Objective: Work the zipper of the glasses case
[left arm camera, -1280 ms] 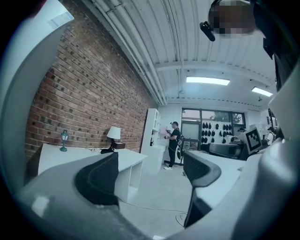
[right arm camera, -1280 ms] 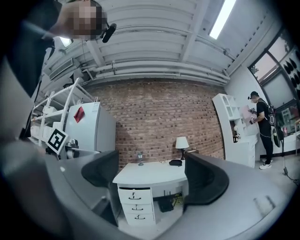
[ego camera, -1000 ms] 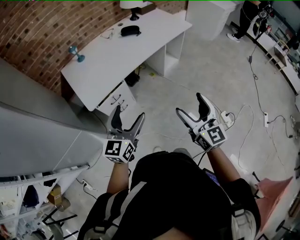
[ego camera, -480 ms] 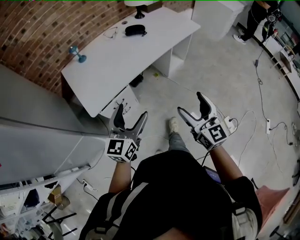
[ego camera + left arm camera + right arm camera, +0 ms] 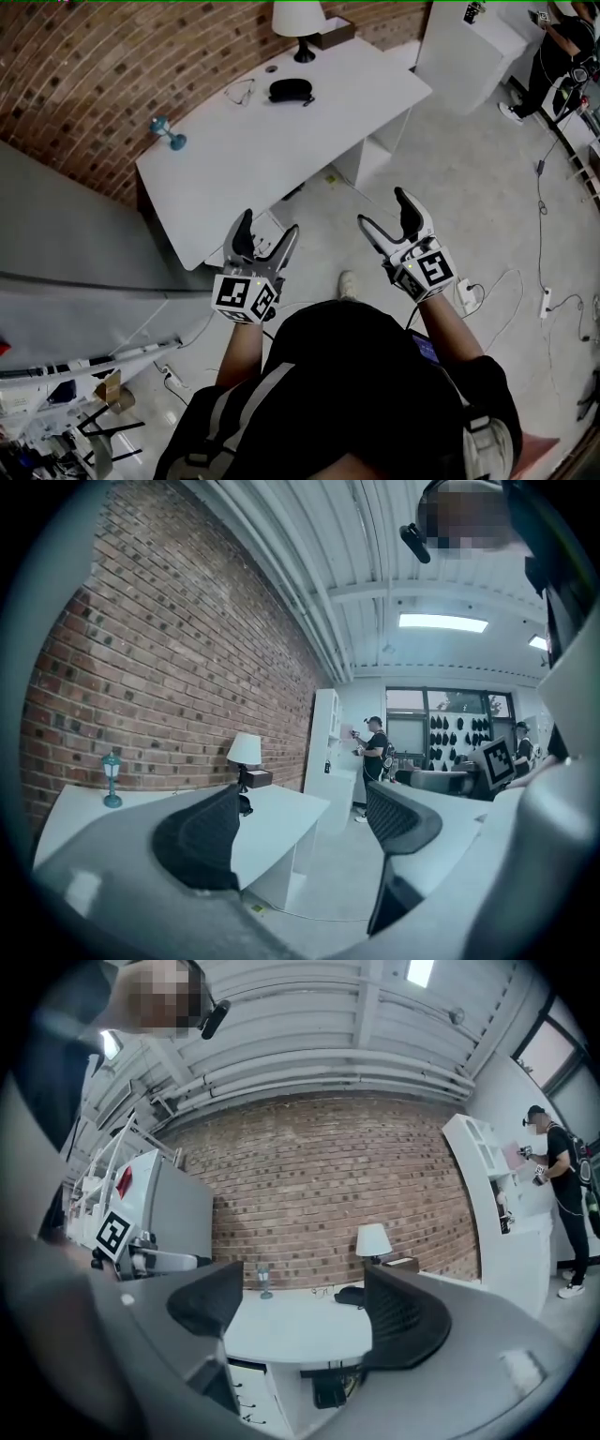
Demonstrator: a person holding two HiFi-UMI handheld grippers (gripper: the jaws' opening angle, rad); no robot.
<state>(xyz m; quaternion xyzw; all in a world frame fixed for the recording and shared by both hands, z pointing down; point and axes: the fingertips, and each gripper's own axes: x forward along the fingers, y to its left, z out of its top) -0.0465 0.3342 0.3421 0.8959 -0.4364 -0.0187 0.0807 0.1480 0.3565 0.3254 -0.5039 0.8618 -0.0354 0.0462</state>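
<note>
Glasses case (image 5: 290, 91) lies on the white desk (image 5: 281, 155), beside spectacles (image 5: 240, 91), near lamp (image 5: 299, 19).

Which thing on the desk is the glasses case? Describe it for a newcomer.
Find the long white desk against the red brick wall. Near its far end, before the white-shaded table lamp, lies the black oblong glasses case. Unlike the wire-framed spectacles beside it, it is a solid black lump.

Head view looks steeply down; both gripper views face the desk (image 5: 281, 141).
</note>
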